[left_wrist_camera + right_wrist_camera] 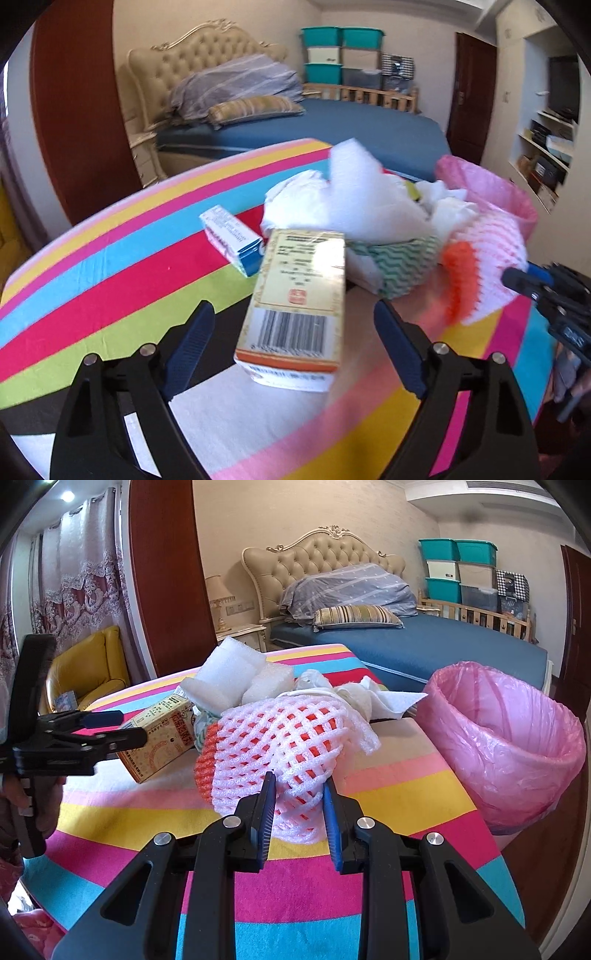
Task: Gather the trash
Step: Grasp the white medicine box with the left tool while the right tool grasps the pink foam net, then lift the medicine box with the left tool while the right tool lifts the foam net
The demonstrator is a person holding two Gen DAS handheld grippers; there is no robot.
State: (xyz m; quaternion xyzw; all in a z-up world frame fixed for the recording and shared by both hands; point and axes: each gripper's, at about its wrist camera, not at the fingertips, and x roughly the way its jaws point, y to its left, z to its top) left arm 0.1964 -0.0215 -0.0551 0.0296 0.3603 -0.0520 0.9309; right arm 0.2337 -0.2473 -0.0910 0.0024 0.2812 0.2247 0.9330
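Right gripper (299, 805) pinches the white foam net (280, 738) over an orange one, above the striped worktop (399, 794). Left gripper (295, 343) is spread wide around a tan carton (299, 295), not touching it. Behind lie a blue box (232, 240) and tissues (295, 199); the pink-lined bin (517, 738) stands right.

Cartons: two lay on the striped cloth, a yellow carton (295, 302) near, a blue-and-white carton (232, 240) farther left.
Foam fruit nets: one, white over orange (284, 746).
White foam pieces: at least two (229, 675), far.
Pink-lined bins: one (506, 738), right.
Grippers: two.
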